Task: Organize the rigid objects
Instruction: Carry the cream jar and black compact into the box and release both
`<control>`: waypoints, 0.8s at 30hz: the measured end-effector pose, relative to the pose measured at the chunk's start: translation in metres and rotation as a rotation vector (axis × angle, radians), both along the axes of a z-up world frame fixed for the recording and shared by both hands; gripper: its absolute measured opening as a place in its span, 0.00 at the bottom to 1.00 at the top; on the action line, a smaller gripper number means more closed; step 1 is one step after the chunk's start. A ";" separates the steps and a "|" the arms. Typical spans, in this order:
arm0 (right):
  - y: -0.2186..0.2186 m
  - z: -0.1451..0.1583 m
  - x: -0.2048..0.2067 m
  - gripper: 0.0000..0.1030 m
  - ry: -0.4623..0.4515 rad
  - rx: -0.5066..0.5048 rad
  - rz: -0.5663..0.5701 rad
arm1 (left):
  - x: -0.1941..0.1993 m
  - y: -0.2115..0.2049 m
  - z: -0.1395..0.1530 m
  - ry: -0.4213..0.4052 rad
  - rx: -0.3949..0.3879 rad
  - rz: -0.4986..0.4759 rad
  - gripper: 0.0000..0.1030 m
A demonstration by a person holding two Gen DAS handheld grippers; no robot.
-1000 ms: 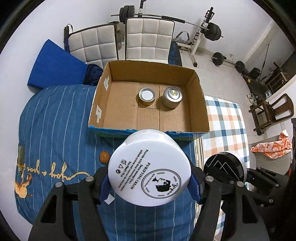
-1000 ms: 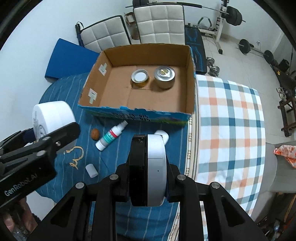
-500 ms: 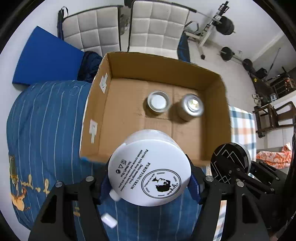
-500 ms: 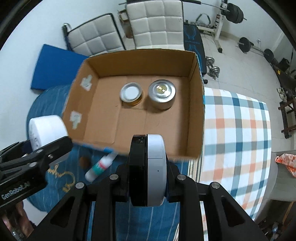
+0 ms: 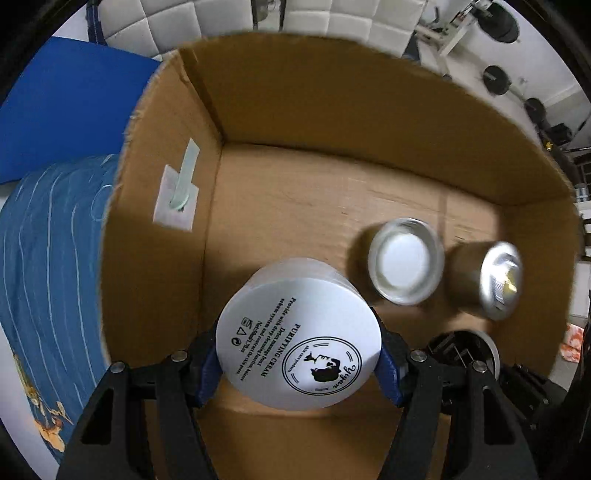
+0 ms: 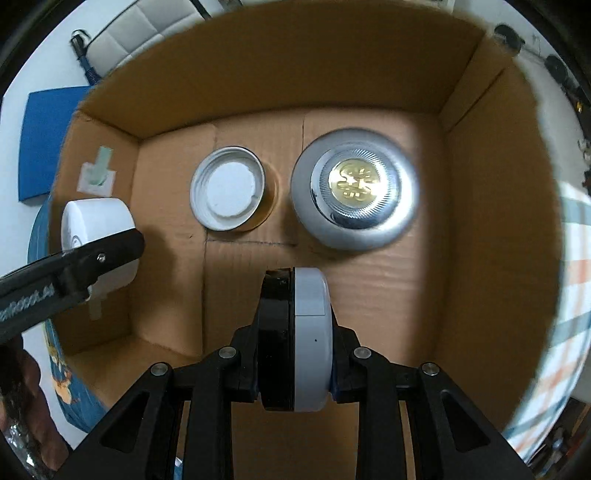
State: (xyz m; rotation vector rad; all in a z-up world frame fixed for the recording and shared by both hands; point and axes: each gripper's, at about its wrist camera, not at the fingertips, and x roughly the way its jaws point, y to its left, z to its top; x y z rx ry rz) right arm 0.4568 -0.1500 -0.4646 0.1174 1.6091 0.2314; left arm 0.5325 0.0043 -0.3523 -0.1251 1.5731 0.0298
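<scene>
My left gripper (image 5: 298, 363) is shut on a white cream jar (image 5: 299, 336), label side facing me, held inside the cardboard box (image 5: 332, 110) near its left wall. The jar also shows in the right wrist view (image 6: 98, 225). My right gripper (image 6: 293, 354) is shut on a black and white round case (image 6: 293, 339), held on edge over the box floor (image 6: 388, 295). A small jar with a white lid (image 6: 228, 194) and a silver tin with a gold centre (image 6: 354, 194) stand on the box floor just beyond it; both show in the left wrist view (image 5: 404, 262) (image 5: 491, 280).
The box sits on a bed with a blue striped cover (image 5: 48, 258) and a checked sheet (image 6: 572, 258). White padded chairs (image 5: 221, 11) and a blue mat (image 5: 62, 103) lie behind the box, with weights on the floor (image 5: 498, 74).
Both grippers have moved forward and down with their loads, from above the front wall to inside the box. The box and its two jars now fill both views.
</scene>
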 end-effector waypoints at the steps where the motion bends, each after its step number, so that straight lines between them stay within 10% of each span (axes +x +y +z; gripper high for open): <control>1: -0.002 -0.008 0.002 0.27 0.025 0.003 -0.008 | 0.003 0.001 -0.006 0.010 0.005 -0.001 0.64; 4: -0.009 -0.014 0.004 0.30 0.036 0.018 -0.016 | 0.006 -0.005 -0.013 0.024 0.012 -0.028 0.64; 8: -0.015 -0.009 0.003 0.70 0.012 -0.102 0.010 | 0.013 -0.008 -0.017 0.025 0.032 -0.038 0.64; 24: -0.004 0.005 0.002 0.85 -0.016 -0.208 0.025 | 0.005 -0.016 0.016 0.015 -0.027 -0.029 0.65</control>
